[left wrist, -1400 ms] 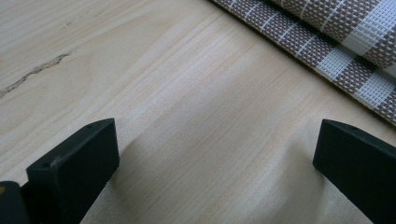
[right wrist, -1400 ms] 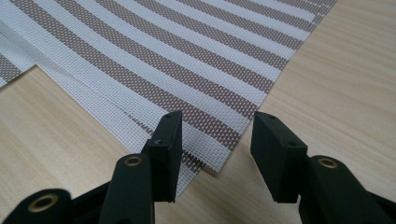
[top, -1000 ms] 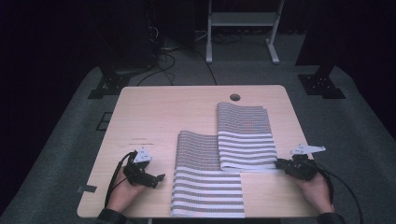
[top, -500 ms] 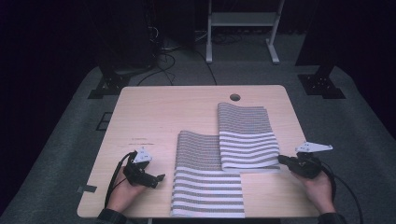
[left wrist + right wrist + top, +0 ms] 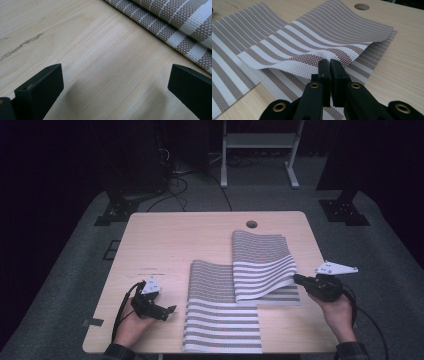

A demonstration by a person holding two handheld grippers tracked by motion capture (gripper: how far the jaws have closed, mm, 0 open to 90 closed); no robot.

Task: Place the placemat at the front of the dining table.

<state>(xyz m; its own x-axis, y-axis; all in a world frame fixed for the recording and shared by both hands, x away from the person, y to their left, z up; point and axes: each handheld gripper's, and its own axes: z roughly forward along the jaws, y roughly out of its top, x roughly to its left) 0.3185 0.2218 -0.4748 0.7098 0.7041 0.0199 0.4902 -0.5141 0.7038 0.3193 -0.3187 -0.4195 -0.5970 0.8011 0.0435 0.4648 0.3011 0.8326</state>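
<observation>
Right gripper view: right claw [image 5: 329, 65] pinches upper striped mat's [image 5: 317, 37] near edge.

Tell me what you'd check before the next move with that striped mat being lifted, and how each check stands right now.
1. Right gripper shut on the top striped mat at its near edge: ok.
2. Only one layer pinched: ok, the mat underneath lies flat.
3. Left gripper open and apart from the left mat: ok.
4. Lifted edge clear of the table: ok, it curls up.
5. Far end of the top striped mat resting in place: cannot tell.
</observation>
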